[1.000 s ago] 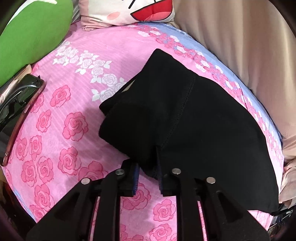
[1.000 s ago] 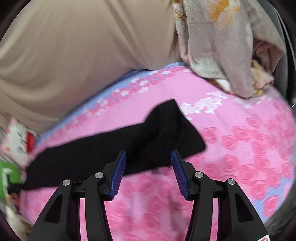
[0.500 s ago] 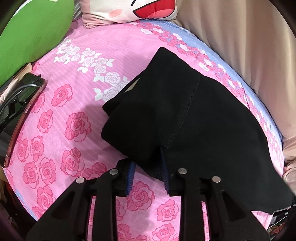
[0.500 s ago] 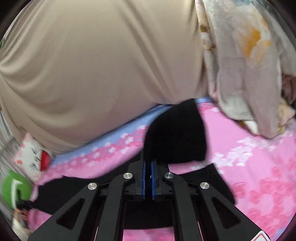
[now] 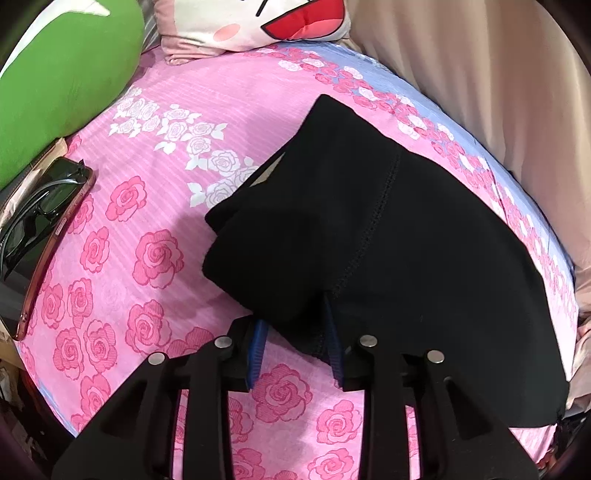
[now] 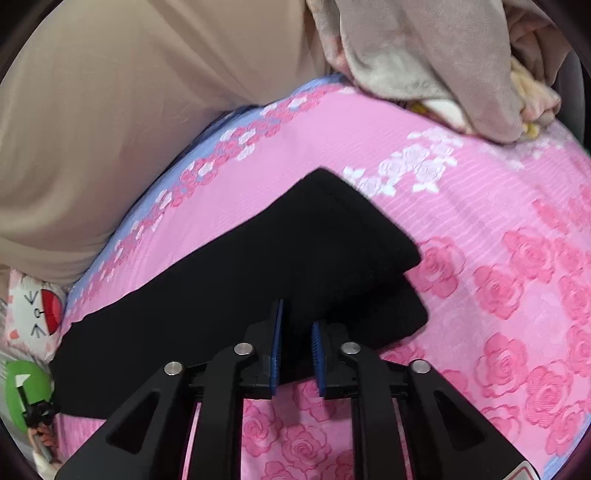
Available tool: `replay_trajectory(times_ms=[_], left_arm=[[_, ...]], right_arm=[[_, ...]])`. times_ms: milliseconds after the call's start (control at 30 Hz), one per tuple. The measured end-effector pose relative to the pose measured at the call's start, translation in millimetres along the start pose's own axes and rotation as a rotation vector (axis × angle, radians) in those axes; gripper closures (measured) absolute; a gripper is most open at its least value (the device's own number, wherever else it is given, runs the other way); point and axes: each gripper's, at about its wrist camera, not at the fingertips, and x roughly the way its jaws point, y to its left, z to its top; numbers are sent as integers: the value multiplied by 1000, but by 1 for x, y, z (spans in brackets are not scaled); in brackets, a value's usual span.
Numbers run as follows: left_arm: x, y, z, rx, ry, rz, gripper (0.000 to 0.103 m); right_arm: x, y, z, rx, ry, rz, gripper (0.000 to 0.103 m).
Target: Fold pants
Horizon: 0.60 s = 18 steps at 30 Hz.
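Note:
Black pants (image 5: 369,229) lie on the pink rose bedsheet (image 5: 147,258). My left gripper (image 5: 295,321) sits at their near edge. Its jaws are opening, and the thick edge lies loosely between the blue pads (image 5: 258,343). In the right wrist view the pants (image 6: 258,280) have the leg end (image 6: 351,229) folded back flat over a lower layer (image 6: 399,314). My right gripper (image 6: 297,314) hovers low over that fold. Its jaws stand a little apart, with black cloth between them that is not pinched.
A green cushion (image 5: 66,74) and a cartoon pillow (image 5: 258,22) lie at the far left. Sunglasses (image 5: 37,210) rest on a pink-cased phone (image 5: 55,251) by the sheet's left edge. Beige cloth (image 6: 129,110) hangs along the back. A heap of floral blankets (image 6: 424,55) sits at the right.
My right gripper shut on the leg end, lifted it, then came down with it folded over the pants, and its jaws have parted. My left gripper's jaws have widened off the edge.

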Motion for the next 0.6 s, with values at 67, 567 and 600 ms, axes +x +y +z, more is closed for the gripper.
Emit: replay_trajectory(times_ms=[67,567,600], left_arm=[[-1,4,4,-12,1,0,74],[-57,-102,-4,233,-207,34,64],[-44,-111,-6,246,-178,35,64]], right_arm=[[-7,-3,-2,-3,-28,13,99],[-51,120,-21,-263,-83,88,74],[-37,166,-22,-328,-31,199,74]])
